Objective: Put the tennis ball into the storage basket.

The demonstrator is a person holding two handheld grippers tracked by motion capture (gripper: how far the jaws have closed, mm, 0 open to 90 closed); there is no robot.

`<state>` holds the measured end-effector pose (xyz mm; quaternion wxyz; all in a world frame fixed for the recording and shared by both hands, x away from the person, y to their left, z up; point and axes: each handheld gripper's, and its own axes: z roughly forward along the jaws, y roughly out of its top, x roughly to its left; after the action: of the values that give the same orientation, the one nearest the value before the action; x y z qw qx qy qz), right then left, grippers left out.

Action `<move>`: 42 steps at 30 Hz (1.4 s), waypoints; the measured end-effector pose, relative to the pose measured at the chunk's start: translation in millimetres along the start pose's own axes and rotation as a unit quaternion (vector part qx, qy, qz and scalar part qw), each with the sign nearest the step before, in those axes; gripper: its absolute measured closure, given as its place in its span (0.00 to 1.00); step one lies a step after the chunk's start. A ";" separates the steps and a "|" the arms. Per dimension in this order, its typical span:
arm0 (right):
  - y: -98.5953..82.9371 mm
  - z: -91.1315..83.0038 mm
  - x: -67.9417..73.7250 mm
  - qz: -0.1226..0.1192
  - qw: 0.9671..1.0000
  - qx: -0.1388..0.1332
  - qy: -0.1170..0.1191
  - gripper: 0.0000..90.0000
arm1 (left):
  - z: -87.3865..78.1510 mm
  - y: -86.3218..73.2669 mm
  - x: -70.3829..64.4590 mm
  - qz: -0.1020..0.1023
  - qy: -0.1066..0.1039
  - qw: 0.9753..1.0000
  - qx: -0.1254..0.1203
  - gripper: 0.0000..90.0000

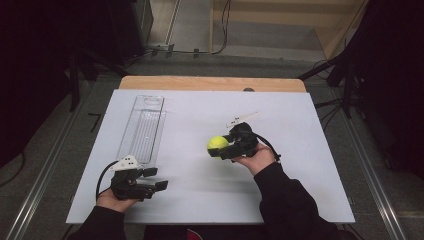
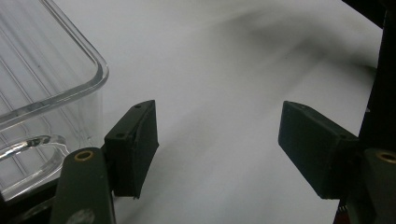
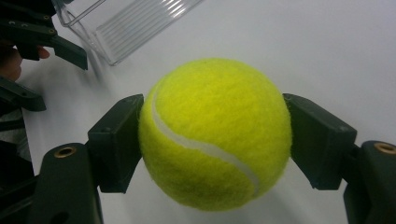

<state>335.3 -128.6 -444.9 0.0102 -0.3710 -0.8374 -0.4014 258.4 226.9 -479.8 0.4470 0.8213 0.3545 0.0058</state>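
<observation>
Right gripper (image 3: 212,135) has the tennis ball (image 3: 212,133) squeezed between both jaws – solid grip. Left gripper (image 2: 217,144) sits wide open holding nothing, right beside the clear tray (image 2: 42,70).

I can read no writing, brand, number or sign anywhere here. The tennis ball (image 3: 212,133) clamped between my right gripper's (image 3: 214,140) jaws shows only its white seam, with no printed mark on the side facing the camera. The clear plastic tray (image 1: 142,127) at the far left of the table carries moulded ribs but no label. My left gripper (image 2: 217,149) and its grey plate bear no lettering that I can make out.
</observation>
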 end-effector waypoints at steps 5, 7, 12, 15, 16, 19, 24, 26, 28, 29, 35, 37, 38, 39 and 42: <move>5.2 5.3 3.3 -0.005 1.000 0.003 0.004 0.26 | 0.0 -0.1 0.3 0.000 0.000 1.000 -0.001 0.33; 7.0 7.0 3.7 -0.007 1.000 0.004 0.004 0.26 | 0.1 -0.1 0.4 0.000 0.000 1.000 -0.001 0.32; 11.9 9.8 4.2 -0.013 1.000 0.006 0.007 0.26 | 0.4 0.1 0.2 -0.001 -0.002 1.000 0.000 0.33; 14.2 10.4 4.0 -0.012 1.000 0.005 0.011 0.26 | 0.4 0.1 0.3 -0.001 -0.001 1.000 0.000 0.32; 16.4 11.2 4.5 -0.011 1.000 0.003 0.013 0.26 | 0.4 0.0 0.4 -0.002 -0.001 1.000 0.000 0.32; 20.3 12.6 5.7 -0.015 1.000 0.004 0.015 0.26 | 0.5 -0.1 0.5 -0.002 -0.001 1.000 0.000 0.32; 25.8 15.4 8.1 -0.017 1.000 0.003 0.020 0.26 | 0.2 -0.1 0.7 -0.002 -0.001 1.000 0.000 0.33; 28.3 16.9 9.6 -0.019 1.000 0.005 0.021 0.26 | 0.3 -0.1 0.8 -0.002 -0.001 1.000 0.000 0.33; 30.7 18.7 10.9 -0.021 1.000 0.005 0.021 0.26 | 0.3 -0.2 0.8 -0.002 -0.001 1.000 0.000 0.33; 31.8 19.5 11.3 -0.022 1.000 0.005 0.021 0.26 | 0.2 -0.2 0.8 -0.001 0.000 1.000 0.000 0.33; 39.7 25.7 13.4 -0.023 0.999 0.004 0.026 0.26 | 0.5 -0.2 0.4 -0.002 -0.002 1.000 0.000 0.32; 40.9 26.7 14.1 -0.023 0.999 0.004 0.026 0.26 | 0.5 -0.2 0.4 -0.002 -0.002 1.000 0.000 0.32; 42.0 27.6 14.3 -0.024 0.999 0.004 0.026 0.26 | 0.4 -0.2 0.5 -0.002 -0.002 1.000 -0.001 0.33; 44.7 28.9 15.3 -0.024 0.999 0.004 0.028 0.26 | 0.2 -0.1 0.7 -0.001 -0.001 1.000 0.000 0.32; 47.4 29.6 16.1 -0.025 0.999 0.002 0.030 0.26 | -0.1 -0.2 0.9 -0.001 -0.001 1.000 0.000 0.33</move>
<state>361.7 -79.5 -428.4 0.0260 -0.3380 -0.8465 -0.4106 258.9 227.6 -480.2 0.4471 0.8212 0.3545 0.0046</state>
